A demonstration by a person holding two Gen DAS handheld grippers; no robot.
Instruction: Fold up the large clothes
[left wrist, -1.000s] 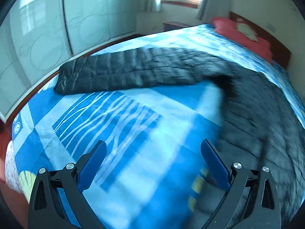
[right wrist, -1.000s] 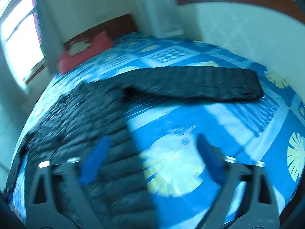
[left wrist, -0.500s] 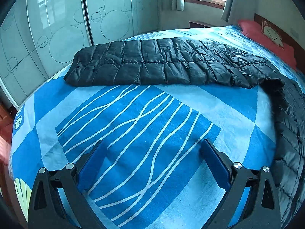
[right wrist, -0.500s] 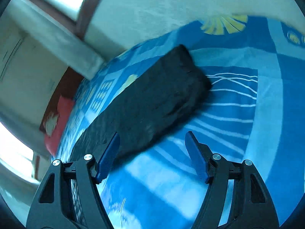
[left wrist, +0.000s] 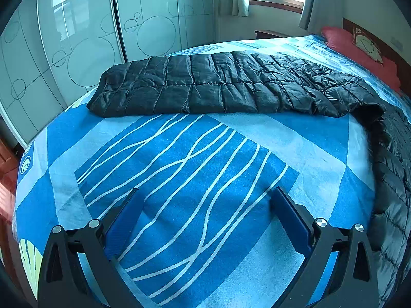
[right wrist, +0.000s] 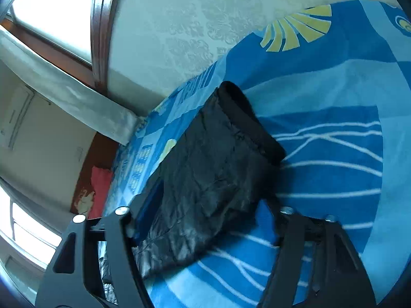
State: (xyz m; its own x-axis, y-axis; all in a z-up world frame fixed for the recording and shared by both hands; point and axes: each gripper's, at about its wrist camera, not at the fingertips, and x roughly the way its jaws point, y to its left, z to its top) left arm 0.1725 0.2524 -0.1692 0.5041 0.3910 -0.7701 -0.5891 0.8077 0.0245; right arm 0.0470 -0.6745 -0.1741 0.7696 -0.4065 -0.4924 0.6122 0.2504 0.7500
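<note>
A black quilted down jacket lies spread on the blue patterned bed. In the left wrist view one long sleeve (left wrist: 218, 84) stretches across the far side and the body (left wrist: 393, 169) runs down the right edge. My left gripper (left wrist: 205, 205) is open and empty, low over bare bedspread, short of the sleeve. In the right wrist view the other sleeve (right wrist: 205, 179) with its dark cuff (right wrist: 251, 120) lies between the open jaws of my right gripper (right wrist: 213, 202), tilted. The jaws have not closed on it.
The bedspread (left wrist: 179, 166) covers the whole bed. Glass wardrobe doors (left wrist: 77, 38) stand close to the bed's left side. A red pillow (left wrist: 359, 48) and headboard are at the far right. A wall (right wrist: 205, 25) borders the bed in the right wrist view.
The left gripper swung left and steadied, facing the sleeve. The right gripper rolled and moved in until the other sleeve's end sits between its jaws.
</note>
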